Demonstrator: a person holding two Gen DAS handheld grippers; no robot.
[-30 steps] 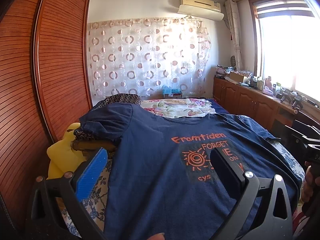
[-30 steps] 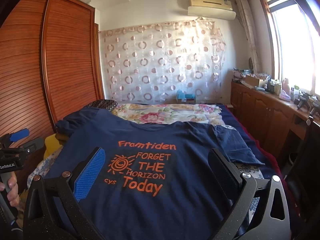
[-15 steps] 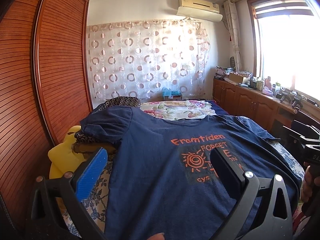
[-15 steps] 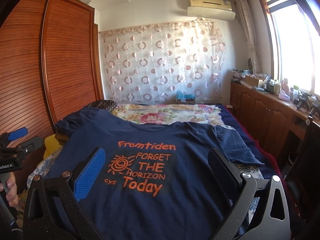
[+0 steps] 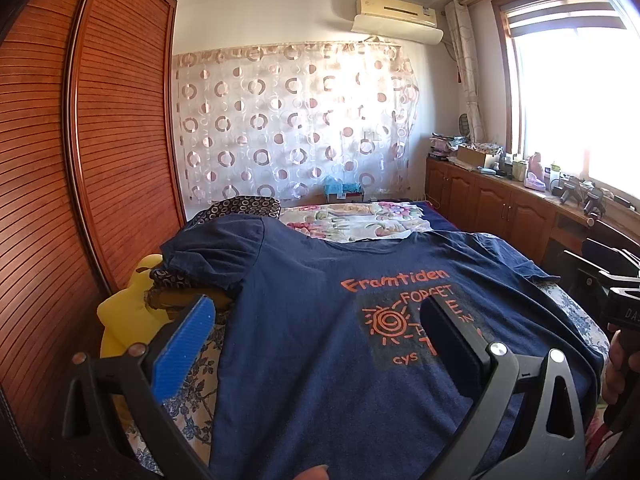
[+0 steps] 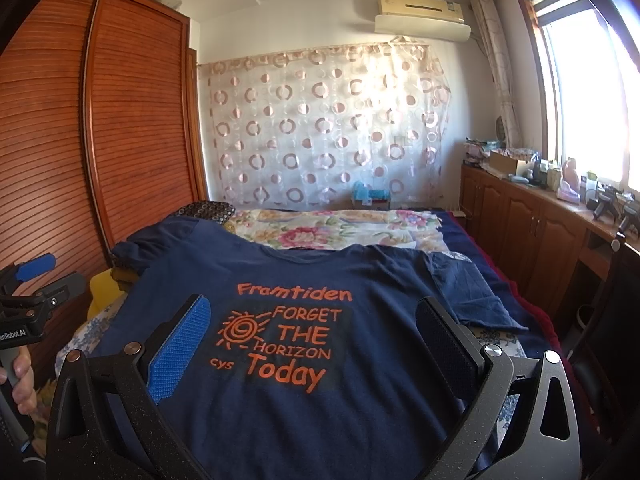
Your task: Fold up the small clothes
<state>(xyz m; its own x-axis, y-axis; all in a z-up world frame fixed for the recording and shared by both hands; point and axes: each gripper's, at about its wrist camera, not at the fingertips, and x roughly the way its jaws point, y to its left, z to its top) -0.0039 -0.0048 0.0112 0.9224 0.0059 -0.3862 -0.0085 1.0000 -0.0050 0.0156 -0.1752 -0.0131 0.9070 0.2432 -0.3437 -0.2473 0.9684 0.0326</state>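
Navy cotton T-shirt with orange print (image 6: pixel 288 380) flat on bed; left tool (image 5: pixel 316 344), right tool (image 6: pixel 312 344) released, hovering at 6 o'clock hem.

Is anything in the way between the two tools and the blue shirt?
Nothing visible is. The blue shirt lies spread flat, print up, on the bed, right in front of both tools. The left tool and right tool are both open, with only air and shirt showing between their fingers.

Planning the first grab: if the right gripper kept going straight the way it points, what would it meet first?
Probably the navy T-shirt, near its orange print; the right gripper is open and tilted down toward it. Depth is unclear.
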